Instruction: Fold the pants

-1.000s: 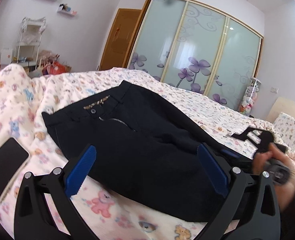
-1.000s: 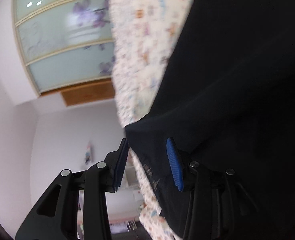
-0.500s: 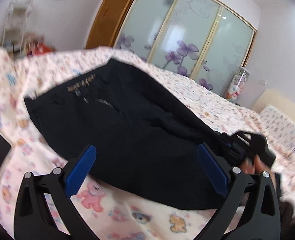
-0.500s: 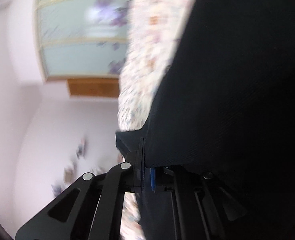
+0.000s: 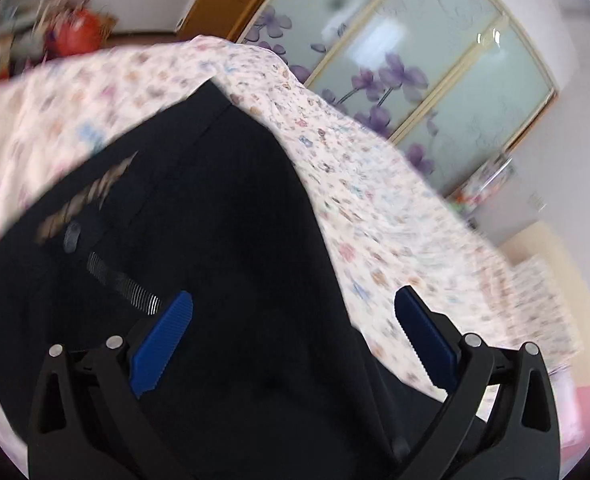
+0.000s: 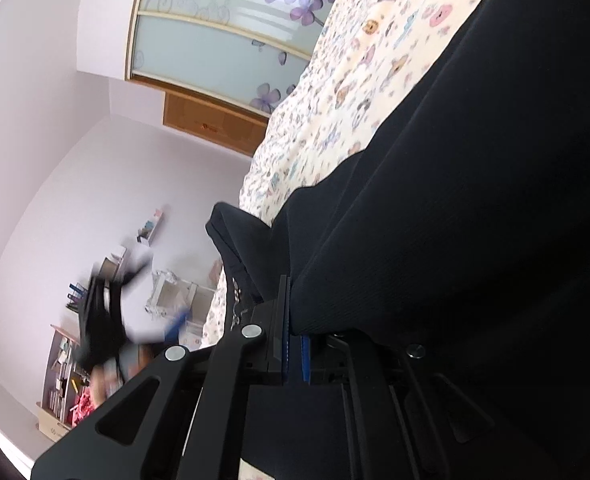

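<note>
A: Left wrist view, what's there?

B: Black pants [image 5: 231, 216] spread flat on a bed [image 5: 375, 200] w/ a cartoon-print sheet. Waistband sits at upper left, zip [image 5: 123, 280] and button [image 5: 72, 236] showing, fly partly undone. Left hand-held gripper [image 5: 293, 332] hangs over the fabric, released: blue pads [image 5: 161, 344] stand wide apart, nothing between them. One pad is over the pants, the other over the sheet by the pants' right edge. Pic is blurry. Behind the bed: sliding wardrobe doors [image 5: 415, 64], frosted glass w/ purple flowers.

A: And the right wrist view?

B: Camera is rolled, so the room looks tipped sideways. Right hand-held gripper [image 6: 293, 344] is clenched on the pants [image 6: 475, 200]; a fold of black cloth runs into the pads, which sit pressed together. The cloth fills the right side of the pic and lifts off the bed [image 6: 367, 72] near the grip. At left, blurred, the left hand-held gripper [image 6: 107, 320] appears in front of a white shelf unit [image 6: 171, 292]; can't tell its state from here. Same flower doors [image 6: 231, 28] up top.
</note>
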